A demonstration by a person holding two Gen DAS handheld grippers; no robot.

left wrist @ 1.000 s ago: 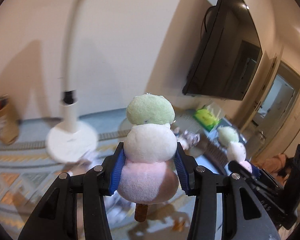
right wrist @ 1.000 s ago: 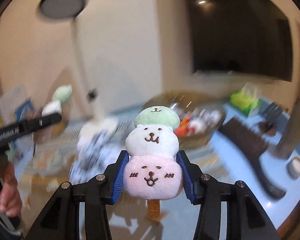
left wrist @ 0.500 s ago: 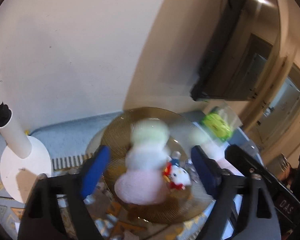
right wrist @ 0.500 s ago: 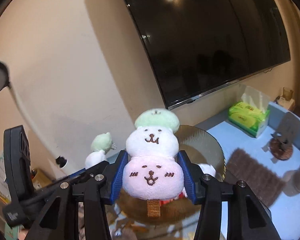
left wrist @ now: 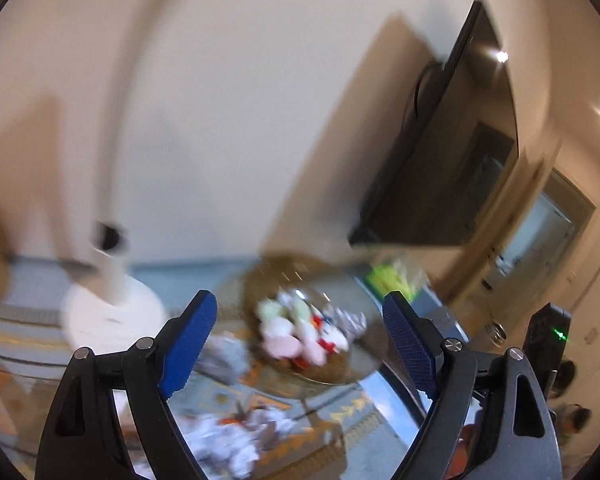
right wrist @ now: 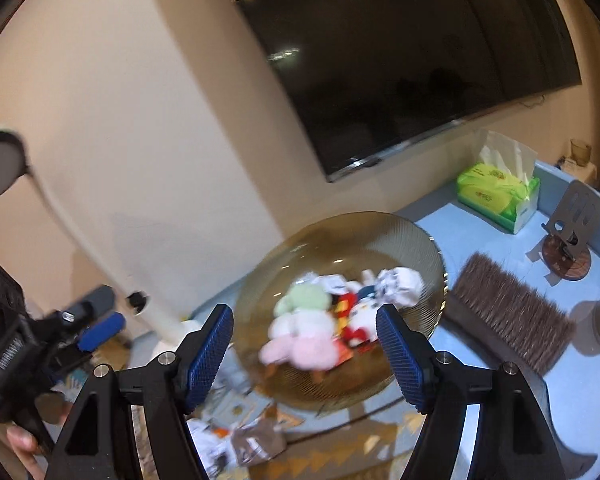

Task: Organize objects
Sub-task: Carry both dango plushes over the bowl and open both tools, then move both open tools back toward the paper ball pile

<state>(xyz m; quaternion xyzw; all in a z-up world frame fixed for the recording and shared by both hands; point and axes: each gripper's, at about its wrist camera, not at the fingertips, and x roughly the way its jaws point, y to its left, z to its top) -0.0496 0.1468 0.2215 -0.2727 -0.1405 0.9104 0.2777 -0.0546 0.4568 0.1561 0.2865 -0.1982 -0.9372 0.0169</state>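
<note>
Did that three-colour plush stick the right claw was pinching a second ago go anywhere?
Yes. It left the right gripper, now open, and lies in the glass bowl ahead, among other toys.

Two tri-colour plush skewers (right wrist: 300, 334), lying side by side, in amber glass bowl (right wrist: 380, 232)

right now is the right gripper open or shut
Open. The right gripper has its blue pads spread wide with nothing between them; the pastel plush toys lie in the glass bowl beyond.

Warm indoor light, heavy motion blur
</note>
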